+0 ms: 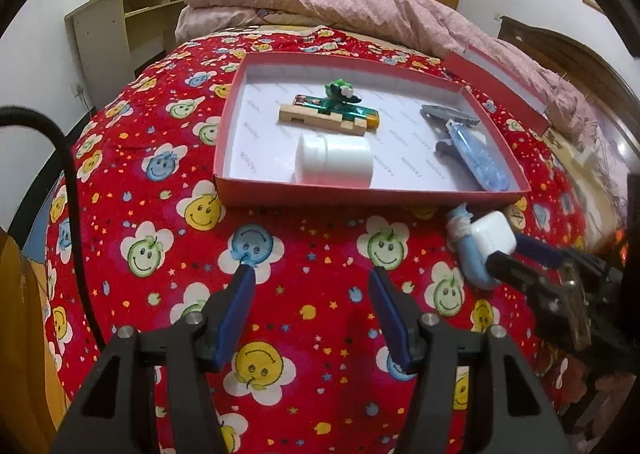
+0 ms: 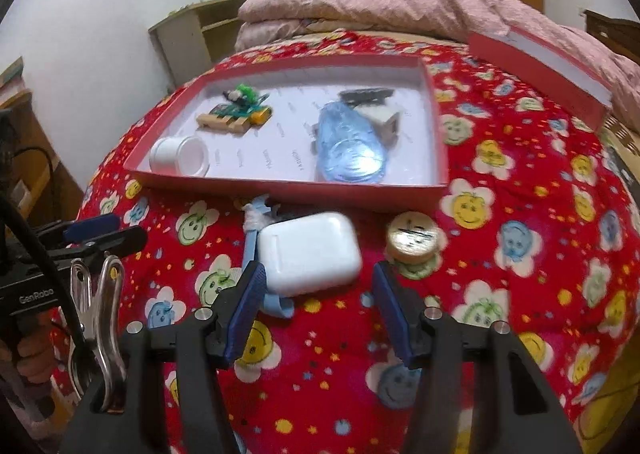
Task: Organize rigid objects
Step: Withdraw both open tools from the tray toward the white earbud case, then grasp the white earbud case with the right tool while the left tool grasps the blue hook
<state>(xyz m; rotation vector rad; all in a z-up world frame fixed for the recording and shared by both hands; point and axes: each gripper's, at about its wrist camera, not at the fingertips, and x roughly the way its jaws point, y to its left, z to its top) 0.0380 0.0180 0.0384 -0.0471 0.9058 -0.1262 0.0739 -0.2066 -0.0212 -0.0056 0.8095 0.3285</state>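
Note:
A red box (image 1: 360, 196) (image 2: 280, 190) lies open on the red smiley bedspread. Inside are a white jar (image 1: 334, 160) (image 2: 180, 156), a wooden piece (image 1: 320, 118) with a lighter and a green toy (image 1: 340, 90), a blue clear item (image 1: 480, 156) (image 2: 352, 146) and a grey clip (image 1: 448, 114). In front of the box lie a white earbud case (image 2: 310, 254) (image 1: 492, 238), a light blue strap (image 2: 252, 242) and a round wooden disc (image 2: 416, 240). My right gripper (image 2: 316, 294) is open, its fingers on either side of the case's near end. My left gripper (image 1: 312, 294) is open and empty above the bedspread.
The box lid (image 1: 496, 82) (image 2: 540, 62) leans at the back right against a folded pink quilt (image 1: 320, 2). A shelf unit (image 1: 120, 26) stands by the wall at the left. The left gripper shows at the left edge of the right wrist view (image 2: 88, 238).

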